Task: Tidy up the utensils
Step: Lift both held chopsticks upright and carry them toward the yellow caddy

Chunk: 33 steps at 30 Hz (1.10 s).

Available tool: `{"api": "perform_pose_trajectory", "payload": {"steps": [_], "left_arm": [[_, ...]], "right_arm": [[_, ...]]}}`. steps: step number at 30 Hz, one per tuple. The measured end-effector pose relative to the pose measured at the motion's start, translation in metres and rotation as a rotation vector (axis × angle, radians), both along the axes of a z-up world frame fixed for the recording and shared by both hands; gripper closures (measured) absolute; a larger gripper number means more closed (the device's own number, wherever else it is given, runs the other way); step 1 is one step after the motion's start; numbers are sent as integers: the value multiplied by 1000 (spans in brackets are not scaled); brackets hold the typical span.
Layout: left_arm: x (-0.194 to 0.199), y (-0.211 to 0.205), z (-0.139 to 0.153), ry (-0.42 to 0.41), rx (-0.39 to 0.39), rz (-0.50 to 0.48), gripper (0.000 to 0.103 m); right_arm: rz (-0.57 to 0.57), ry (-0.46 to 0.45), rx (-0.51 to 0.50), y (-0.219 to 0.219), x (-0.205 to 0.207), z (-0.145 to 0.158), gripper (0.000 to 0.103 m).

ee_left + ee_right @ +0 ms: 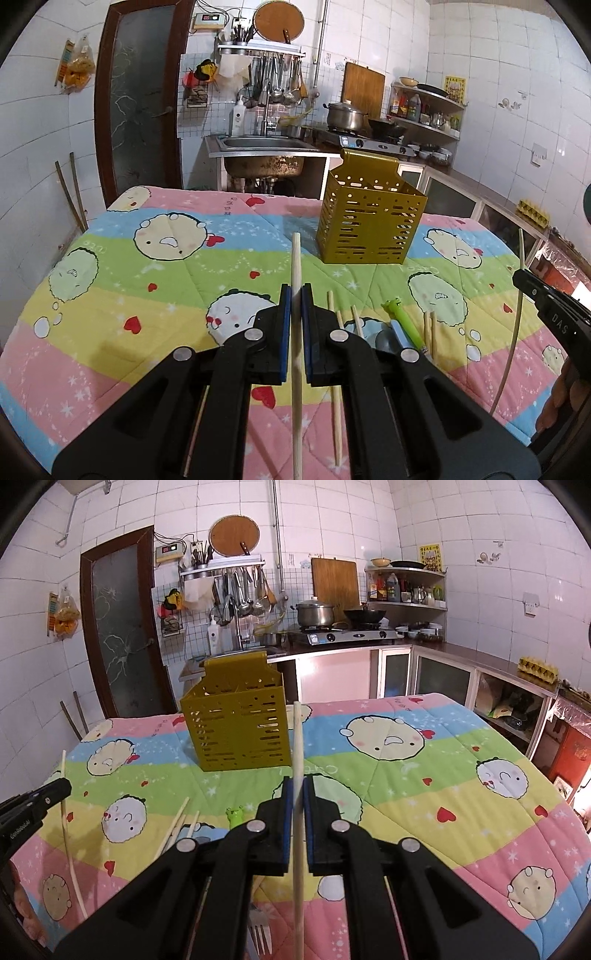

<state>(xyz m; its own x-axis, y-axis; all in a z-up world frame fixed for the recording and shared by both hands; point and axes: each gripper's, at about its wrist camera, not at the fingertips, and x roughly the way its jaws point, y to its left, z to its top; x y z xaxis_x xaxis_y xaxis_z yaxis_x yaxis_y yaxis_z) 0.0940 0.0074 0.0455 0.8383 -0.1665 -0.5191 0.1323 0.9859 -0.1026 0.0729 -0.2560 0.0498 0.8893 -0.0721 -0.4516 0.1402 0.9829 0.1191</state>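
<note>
**Q:** What did each tool hold at the bottom of its own frame?

**A:** The left gripper [296,295] was clamped on a wooden chopstick [296,266] that ran up the frame's centre line; the right gripper [299,786] was clenched on a second chopstick [298,738] the same way. Both sticks were gripped partway along their length, tips pointing away.

**Q:** How would they handle?

**A:** Light, stiff and smooth, by the look of them; a mid-shaft grip likely kept them from pivoting, though a thin round stick could slip between flat pads.

**Q:** And just beyond the jaws?

**A:** Loose chopsticks [336,369], a green frog-topped utensil [400,321] and a fork [260,939] lay on the cartoon-print quilt [110,295], in the lower middle of the views.

**Q:** Farther back?

**A:** The gold slotted utensil holder [369,225] stood upright at mid-frame, well apart from both chopstick tips. Behind it were the sink [262,146] and stove [351,635].
</note>
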Motion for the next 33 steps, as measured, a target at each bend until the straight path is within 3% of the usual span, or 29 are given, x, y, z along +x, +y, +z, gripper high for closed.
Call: {"api": "perform_pose_trajectory", "payload": {"steps": [16,26,33], "left_arm": [[-1,-8,29,-86,-22,-25,99],[37,-28,63,-136,-44,-56,99],[88,-44,95,-186,-65,-50,99]], "right_arm": [[-14,-59,17,-5,2,13,97],[-2,-133,48,-11,38,45,97],[9,-221,50,-13,81,80,97]]}}
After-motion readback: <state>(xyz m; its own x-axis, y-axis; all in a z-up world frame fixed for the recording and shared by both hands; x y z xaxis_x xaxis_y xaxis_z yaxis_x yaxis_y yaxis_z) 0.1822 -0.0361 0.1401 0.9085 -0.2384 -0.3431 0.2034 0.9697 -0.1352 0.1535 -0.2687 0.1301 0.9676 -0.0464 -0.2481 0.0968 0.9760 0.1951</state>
